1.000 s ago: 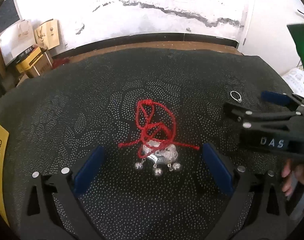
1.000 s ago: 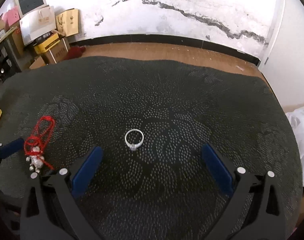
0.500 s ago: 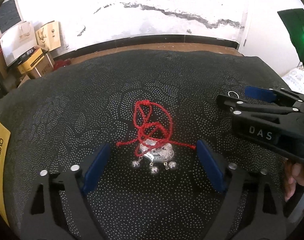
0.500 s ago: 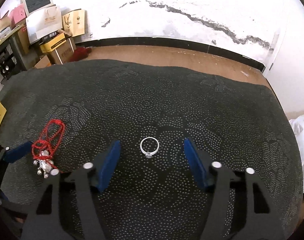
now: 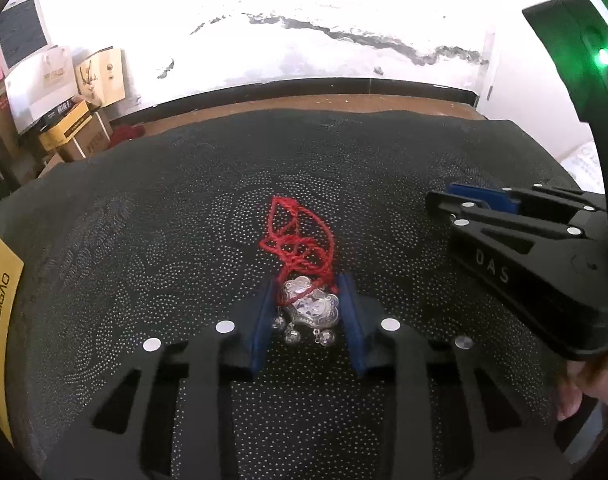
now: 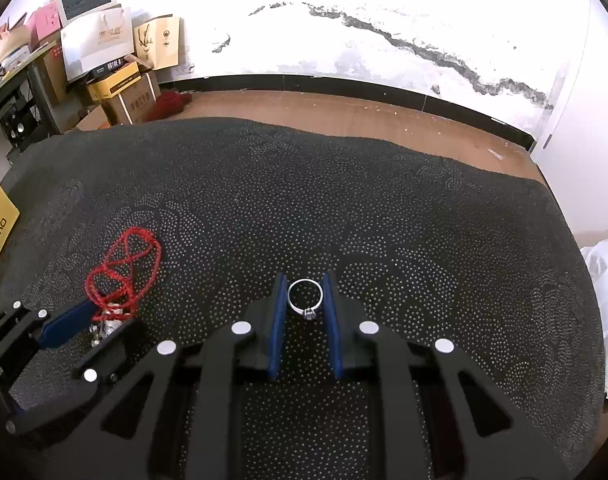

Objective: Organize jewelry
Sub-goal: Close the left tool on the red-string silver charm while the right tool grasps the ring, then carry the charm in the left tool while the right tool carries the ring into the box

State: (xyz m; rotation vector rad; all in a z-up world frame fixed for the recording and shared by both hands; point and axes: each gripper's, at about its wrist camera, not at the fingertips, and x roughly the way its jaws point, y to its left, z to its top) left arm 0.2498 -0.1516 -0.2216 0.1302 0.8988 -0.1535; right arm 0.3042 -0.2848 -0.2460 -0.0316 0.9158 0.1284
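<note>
Both tools just closing, left tool (image 5: 307,300) on pendant (image 5: 309,307), right tool (image 6: 305,295) on ring (image 6: 305,294)

Right claw (image 6: 305,286) around silver ring (image 6: 305,299)

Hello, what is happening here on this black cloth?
A person is sorting jewelry with two handheld grippers. The left gripper has just been closing around a silver lock pendant on a red cord; the right gripper around a thin silver ring. Both pieces lie on the black dotted cloth, not yet lifted.
</note>
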